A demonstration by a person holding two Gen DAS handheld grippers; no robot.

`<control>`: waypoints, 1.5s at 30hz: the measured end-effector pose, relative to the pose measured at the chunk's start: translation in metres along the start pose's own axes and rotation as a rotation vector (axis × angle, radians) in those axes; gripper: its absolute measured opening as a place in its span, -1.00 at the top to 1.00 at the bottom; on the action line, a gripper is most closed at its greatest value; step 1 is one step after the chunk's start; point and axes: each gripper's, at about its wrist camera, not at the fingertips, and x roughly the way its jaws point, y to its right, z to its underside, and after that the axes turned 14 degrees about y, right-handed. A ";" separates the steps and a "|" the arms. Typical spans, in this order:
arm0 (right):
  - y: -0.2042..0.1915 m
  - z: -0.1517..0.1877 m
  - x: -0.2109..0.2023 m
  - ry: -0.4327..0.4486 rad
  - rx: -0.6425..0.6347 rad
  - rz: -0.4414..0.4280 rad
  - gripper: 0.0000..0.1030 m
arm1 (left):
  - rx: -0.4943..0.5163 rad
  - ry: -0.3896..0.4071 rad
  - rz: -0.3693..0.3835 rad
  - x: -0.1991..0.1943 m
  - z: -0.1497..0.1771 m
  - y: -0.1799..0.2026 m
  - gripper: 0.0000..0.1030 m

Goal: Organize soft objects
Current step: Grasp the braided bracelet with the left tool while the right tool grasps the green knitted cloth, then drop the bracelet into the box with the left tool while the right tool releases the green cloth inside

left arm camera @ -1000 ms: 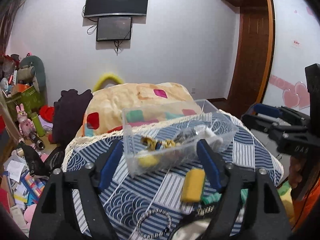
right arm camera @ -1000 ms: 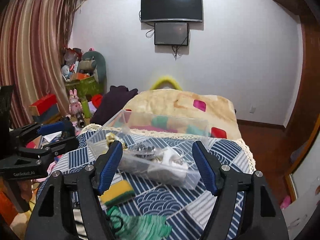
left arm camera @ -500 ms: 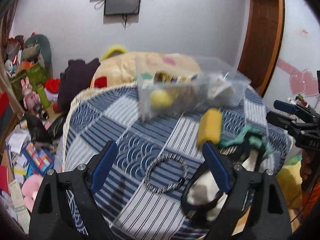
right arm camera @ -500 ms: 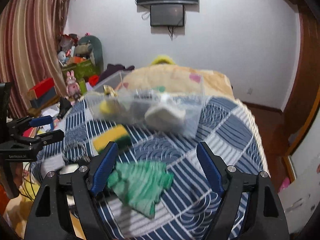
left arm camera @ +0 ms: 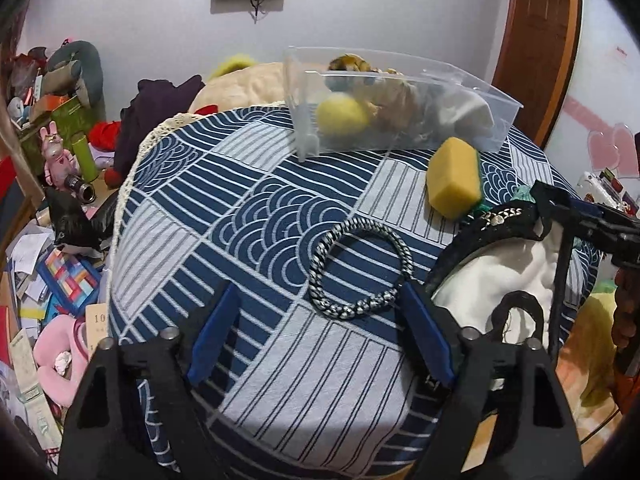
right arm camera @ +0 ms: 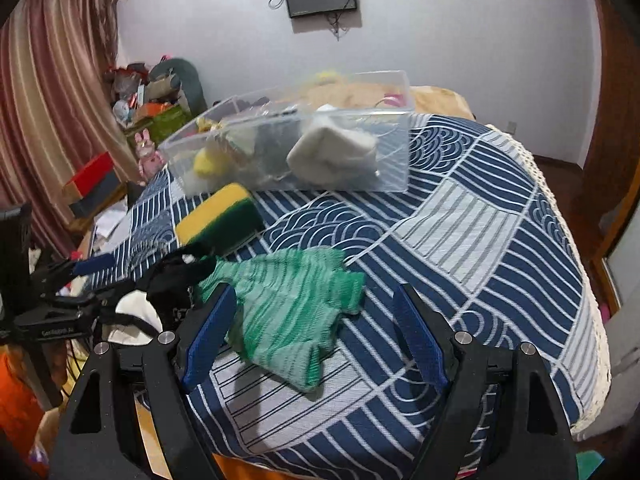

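I am hovering the left gripper, jaws wide and empty, at lower centre around the braided band. The right gripper, likewise spread, is framing the green cloth, since the clear bin at upper centre is collecting softies.

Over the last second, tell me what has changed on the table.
Both claws tipped down toward the tabletop: the left claw now hangs open over the braided ring, the right claw open over the green knit cloth. Nothing was gripped or released. The clear bin, sponge and patterned cloth stayed put.
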 end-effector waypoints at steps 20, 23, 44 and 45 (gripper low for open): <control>-0.003 0.000 -0.004 0.036 -0.062 0.038 0.62 | 0.007 0.043 0.054 -0.002 -0.001 0.008 0.89; 0.005 -0.006 -0.012 0.061 -0.042 0.052 0.63 | -0.001 0.060 0.054 -0.006 -0.005 0.007 0.89; 0.000 -0.082 -0.035 0.270 -0.068 0.101 0.64 | 0.061 0.254 0.087 -0.029 -0.094 0.022 0.89; -0.002 -0.085 -0.034 0.276 -0.071 0.101 0.64 | 0.059 0.261 0.093 -0.028 -0.099 0.022 0.89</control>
